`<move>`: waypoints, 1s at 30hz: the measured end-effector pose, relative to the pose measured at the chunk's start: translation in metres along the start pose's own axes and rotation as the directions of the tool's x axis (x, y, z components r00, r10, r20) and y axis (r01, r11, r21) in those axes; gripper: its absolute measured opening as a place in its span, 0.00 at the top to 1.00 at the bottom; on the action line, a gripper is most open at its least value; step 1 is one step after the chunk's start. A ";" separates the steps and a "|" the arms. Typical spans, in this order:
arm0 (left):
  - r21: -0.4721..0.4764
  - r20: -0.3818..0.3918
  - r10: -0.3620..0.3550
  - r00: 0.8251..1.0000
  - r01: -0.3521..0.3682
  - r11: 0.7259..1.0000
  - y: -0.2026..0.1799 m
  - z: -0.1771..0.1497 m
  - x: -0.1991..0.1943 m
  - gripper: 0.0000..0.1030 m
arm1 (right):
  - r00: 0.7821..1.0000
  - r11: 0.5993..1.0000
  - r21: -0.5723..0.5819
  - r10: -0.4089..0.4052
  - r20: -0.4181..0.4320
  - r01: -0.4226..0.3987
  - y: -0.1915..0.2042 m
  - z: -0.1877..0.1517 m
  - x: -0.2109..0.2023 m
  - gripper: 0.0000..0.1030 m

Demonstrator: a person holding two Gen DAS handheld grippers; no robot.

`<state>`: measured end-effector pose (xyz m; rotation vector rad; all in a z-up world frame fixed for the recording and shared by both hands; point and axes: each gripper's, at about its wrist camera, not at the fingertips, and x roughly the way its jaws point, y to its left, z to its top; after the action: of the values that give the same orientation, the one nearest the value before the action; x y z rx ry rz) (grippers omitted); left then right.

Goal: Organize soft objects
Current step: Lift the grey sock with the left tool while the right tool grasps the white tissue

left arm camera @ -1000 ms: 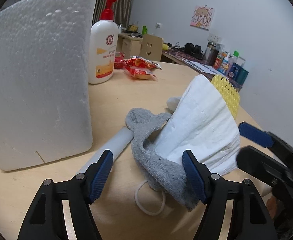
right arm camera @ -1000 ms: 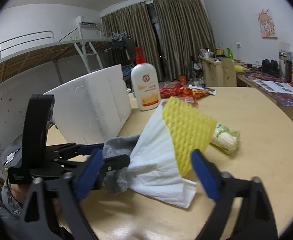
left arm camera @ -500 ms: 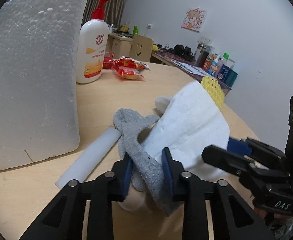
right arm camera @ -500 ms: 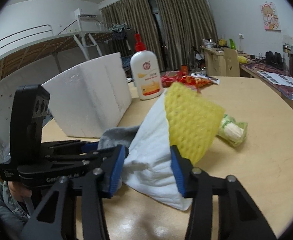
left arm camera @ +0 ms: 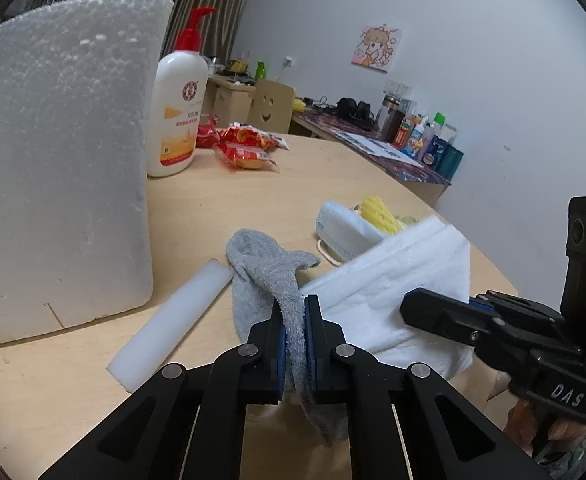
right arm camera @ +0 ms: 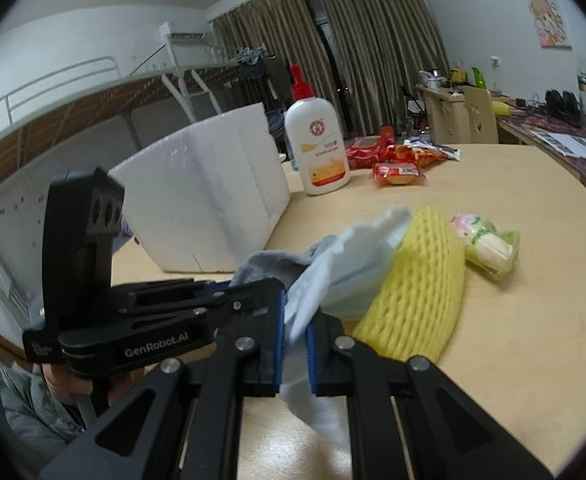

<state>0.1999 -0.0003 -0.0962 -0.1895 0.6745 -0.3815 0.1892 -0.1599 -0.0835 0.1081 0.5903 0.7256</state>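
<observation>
A grey sock [left arm camera: 265, 268] lies crumpled on the wooden table [left arm camera: 253, 196]. My left gripper [left arm camera: 295, 306] is closing on its near end, pads pressing the fabric. Just to its right lies a white tissue [left arm camera: 393, 280]. My right gripper [right arm camera: 295, 314] is closing on the tissue [right arm camera: 313, 280], which is pinched between its blue pads. The two grippers sit side by side, almost touching. Behind the tissue lie a light blue face mask [right arm camera: 357, 276] and a yellow foam net [right arm camera: 421, 284]. The mask [left arm camera: 341, 236] and net [left arm camera: 381, 212] also show past the sock.
A big styrofoam block [left arm camera: 61, 168] stands at the left, with a white foam stick [left arm camera: 173, 324] lying at its foot. A lotion bottle [left arm camera: 181, 108] and red snack packets [left arm camera: 245, 148] sit further back. A green-wrapped snack [right arm camera: 489, 248] lies right of the net.
Both grippers have gone from wide open to closed, the left on the sock, the right on the tissue. The tissue has sunk flatter, uncovering the mask and yellow net.
</observation>
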 end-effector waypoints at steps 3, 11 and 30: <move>-0.004 0.004 0.001 1.000 -0.001 1.000 0.001 0.000 -0.001 0.92 | 0.999 0.999 0.020 0.032 0.024 -0.033 -0.001 0.002 -0.005 0.93; 0.003 0.040 -0.010 0.999 0.010 1.000 0.001 0.000 -0.012 0.95 | 0.994 0.996 0.067 0.052 0.094 -0.058 -0.005 0.013 -0.024 0.94; 0.127 0.291 0.052 0.955 -0.092 0.988 -0.026 0.020 -0.115 0.94 | 0.960 0.998 0.050 0.016 0.279 -0.031 0.009 0.040 -0.076 0.94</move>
<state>0.1234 0.0231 -0.0080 -0.0847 0.3655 -0.3217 0.1603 -0.1987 -0.0112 0.2634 0.3393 0.7024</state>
